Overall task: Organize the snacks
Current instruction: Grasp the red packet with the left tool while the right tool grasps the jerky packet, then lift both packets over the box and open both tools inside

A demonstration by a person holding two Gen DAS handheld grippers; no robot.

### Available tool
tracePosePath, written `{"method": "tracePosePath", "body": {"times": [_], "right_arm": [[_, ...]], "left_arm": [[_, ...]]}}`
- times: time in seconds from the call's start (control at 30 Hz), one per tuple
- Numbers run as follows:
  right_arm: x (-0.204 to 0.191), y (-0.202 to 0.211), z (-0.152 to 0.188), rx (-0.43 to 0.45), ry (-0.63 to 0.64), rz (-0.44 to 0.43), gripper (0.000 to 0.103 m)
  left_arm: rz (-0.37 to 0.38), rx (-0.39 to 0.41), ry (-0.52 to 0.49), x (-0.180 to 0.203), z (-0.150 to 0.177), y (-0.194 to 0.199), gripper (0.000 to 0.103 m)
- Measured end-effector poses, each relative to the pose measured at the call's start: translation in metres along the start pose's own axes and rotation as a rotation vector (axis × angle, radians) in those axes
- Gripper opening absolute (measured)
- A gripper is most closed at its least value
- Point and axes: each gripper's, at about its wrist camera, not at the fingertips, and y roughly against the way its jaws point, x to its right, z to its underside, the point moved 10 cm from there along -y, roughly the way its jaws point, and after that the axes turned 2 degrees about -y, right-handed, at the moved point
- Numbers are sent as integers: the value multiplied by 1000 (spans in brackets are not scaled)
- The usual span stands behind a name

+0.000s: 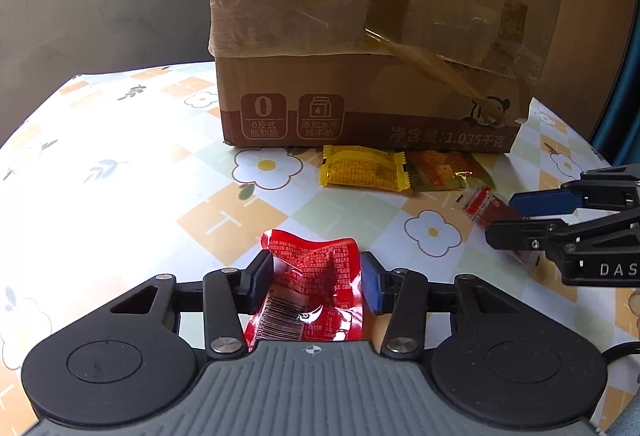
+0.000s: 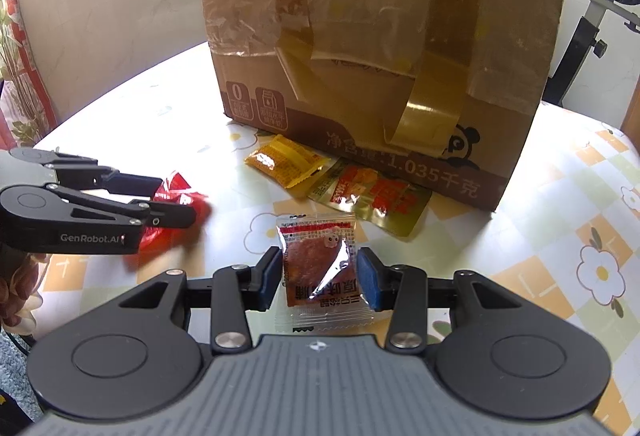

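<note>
Snacks lie scattered on the flower-patterned tablecloth (image 1: 120, 164) in front of the taped brown cardboard box (image 1: 360, 84), which is likely where they are meant to go. Starting at your left, your left gripper (image 1: 316, 282) has the crinkled red foil snack packet (image 1: 316, 276) between its blue pads; the packet is buckled up between the jaws, so I judge the pads are pressing on it and it is grasped, though it sits near the table. Further along, the yellow wrapped snack bar (image 1: 362, 168) and the gold-and-orange foil pouch (image 1: 440, 168) rest flat, touching each other and lying just against the foot of the box, untouched by either tool. At your right, your right gripper (image 2: 318, 272) straddles the clear plastic packet of reddish-brown dried meat (image 2: 320, 264), which lies flat on the cloth. Its left edge meets the left pad, but a sliver of gap shows at the right pad, so the jaws look not yet clenched on it. Close squarely before you lift.
</note>
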Motion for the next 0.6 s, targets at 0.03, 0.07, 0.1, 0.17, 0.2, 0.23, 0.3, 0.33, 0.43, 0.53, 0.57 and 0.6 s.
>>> {"method": "tracePosePath", "body": {"times": [0.03,0.07,0.1,0.17,0.2,0.23,0.3,0.33,0.43,0.53,0.57,0.6], "right_arm": [[0,1,-2,5,-1,0,44],[1,3,-3,10,-3,0,44],[1,5,-5,15,-4,-2,44],[0,10,-9,29,-2,-5,44],[-1,13,-12,38,0,-8,44],[-3,17,-15,49,2,-11,44],[-5,25,-22,73,7,-16,44],[-6,29,-26,87,8,-18,44],[-7,46,-41,139,8,-26,44],[-8,67,-61,210,18,-39,44],[-8,74,-69,241,27,-46,44],[-8,82,-79,273,38,-46,44]], "left_arm": [[-3,2,4,0,0,1,49],[-3,5,12,-1,0,3,49],[-1,12,20,-1,-1,5,49],[-1,33,23,-2,-6,12,49],[-2,45,22,-2,-10,16,49],[0,59,22,-2,-14,20,49],[4,90,21,-3,-25,29,49],[4,108,17,-3,-31,35,49],[4,176,0,-4,-54,54,49],[6,252,-13,-5,-82,75,49],[8,274,-17,-6,-91,81,49],[10,299,-24,-6,-102,87,49]]}}
